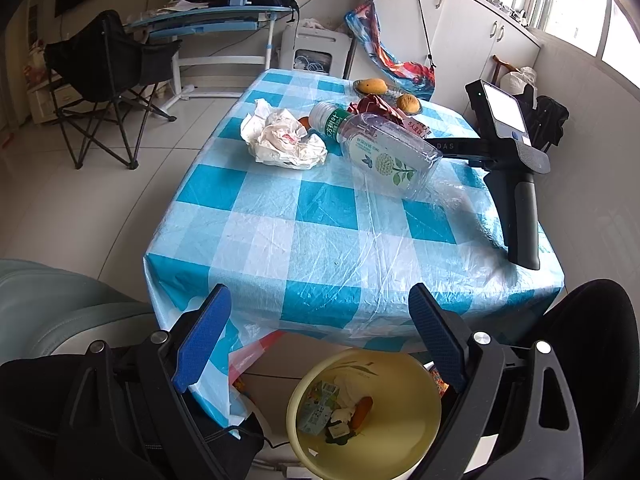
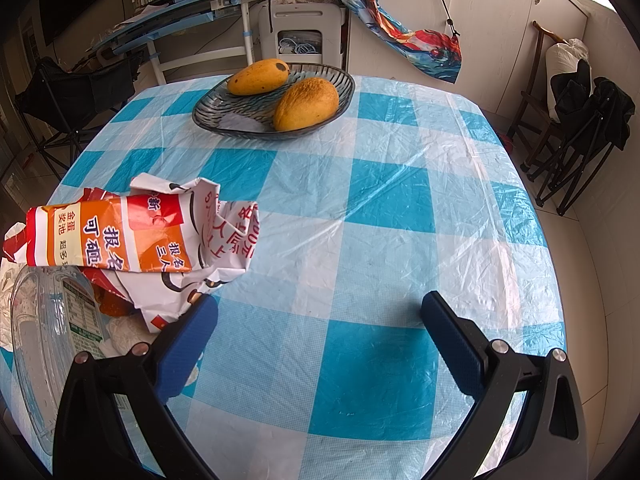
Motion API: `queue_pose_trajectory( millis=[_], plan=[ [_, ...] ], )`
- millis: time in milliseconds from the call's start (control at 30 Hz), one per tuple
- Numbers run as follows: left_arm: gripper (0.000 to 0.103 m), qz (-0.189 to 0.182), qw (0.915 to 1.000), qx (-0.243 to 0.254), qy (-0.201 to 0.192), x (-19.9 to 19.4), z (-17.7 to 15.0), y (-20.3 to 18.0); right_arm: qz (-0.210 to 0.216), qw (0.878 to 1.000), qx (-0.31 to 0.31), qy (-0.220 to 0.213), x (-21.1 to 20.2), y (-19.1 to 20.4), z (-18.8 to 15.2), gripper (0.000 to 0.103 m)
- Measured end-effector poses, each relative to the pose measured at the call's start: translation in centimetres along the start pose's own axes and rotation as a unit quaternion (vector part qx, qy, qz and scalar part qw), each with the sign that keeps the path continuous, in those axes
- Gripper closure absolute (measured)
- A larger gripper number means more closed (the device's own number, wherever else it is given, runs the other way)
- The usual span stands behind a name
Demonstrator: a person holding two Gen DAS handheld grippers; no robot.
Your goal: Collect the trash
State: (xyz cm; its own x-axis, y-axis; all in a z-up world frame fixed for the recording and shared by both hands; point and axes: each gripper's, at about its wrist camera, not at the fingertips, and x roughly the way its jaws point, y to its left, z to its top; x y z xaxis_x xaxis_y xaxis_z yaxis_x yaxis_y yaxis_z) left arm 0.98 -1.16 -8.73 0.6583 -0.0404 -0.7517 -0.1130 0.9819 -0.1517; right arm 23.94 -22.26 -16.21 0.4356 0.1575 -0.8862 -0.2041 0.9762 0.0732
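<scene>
Table: the blue-and-white checked table (image 1: 320, 240) fills most of both views; its near half is bare cloth, and the clutter lies toward the far side.
Bin: a pale yellow bin (image 1: 416, 432) stands on the floor below the table's near edge; a small carton, some white scraps and an orange piece already lie inside, so part of the job looks done.
Fruit dish: a dark glass dish (image 2: 224, 118) at the far end holds two mangoes; this reads as food to leave alone, not trash.
Plastic bottle: a clear empty bottle (image 1: 384, 152) lies on its side mid-table, uncollected.
Crumpled paper: a white wad of paper (image 1: 284, 140) sits just left of the bottle's neck, also uncollected.
Printed wrapper: a red-and-orange wrapper (image 2: 132, 236) lies crushed behind the bottle, near the right gripper's left finger, not gripped.
Left gripper: the left gripper (image 1: 320, 340) hovers above the bin and table edge, jaws wide apart, nothing between them.
Right gripper: the right gripper (image 2: 320, 344) hangs over bare cloth, jaws spread, holding nothing.
Progress: judged partway; three pieces remain on the table, and the wrapper seems nearest to the right gripper.
</scene>
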Motion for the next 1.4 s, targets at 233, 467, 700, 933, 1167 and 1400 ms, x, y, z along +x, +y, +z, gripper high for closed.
queue_pose_trajectory(
  millis=[233, 467, 700, 933, 1167, 1400],
  plan=[
    [0.016, 0.0, 1.0, 0.0, 0.002, 0.16, -0.13, -0.08, 0.0, 1.0, 0.0, 0.0, -0.01, -0.01, 0.0, 0.006],
    [0.016, 0.0, 1.0, 0.001, 0.005, 0.26, -0.26, -0.12, 0.0, 1.0, 0.0, 0.0, -0.01, -0.02, 0.01, 0.006],
    [0.016, 0.0, 1.0, 0.001, 0.006, 0.32, -0.24, -0.11, 0.0, 1.0, 0.0, 0.0, -0.01, -0.02, 0.01, 0.006],
    [0.016, 0.0, 1.0, 0.001, 0.006, 0.34, -0.27, -0.12, 0.0, 1.0, 0.0, 0.0, -0.01, -0.03, 0.02, 0.006],
    [0.016, 0.0, 1.0, 0.001, 0.006, 0.35, -0.21, -0.13, 0.0, 1.0, 0.0, 0.0, -0.03, -0.06, 0.03, 0.006],
    [0.016, 0.0, 1.0, 0.001, 0.007, 0.38, -0.23, -0.13, 0.0, 1.0, 0.0, 0.0, -0.01, -0.04, 0.02, 0.006]
  ],
)
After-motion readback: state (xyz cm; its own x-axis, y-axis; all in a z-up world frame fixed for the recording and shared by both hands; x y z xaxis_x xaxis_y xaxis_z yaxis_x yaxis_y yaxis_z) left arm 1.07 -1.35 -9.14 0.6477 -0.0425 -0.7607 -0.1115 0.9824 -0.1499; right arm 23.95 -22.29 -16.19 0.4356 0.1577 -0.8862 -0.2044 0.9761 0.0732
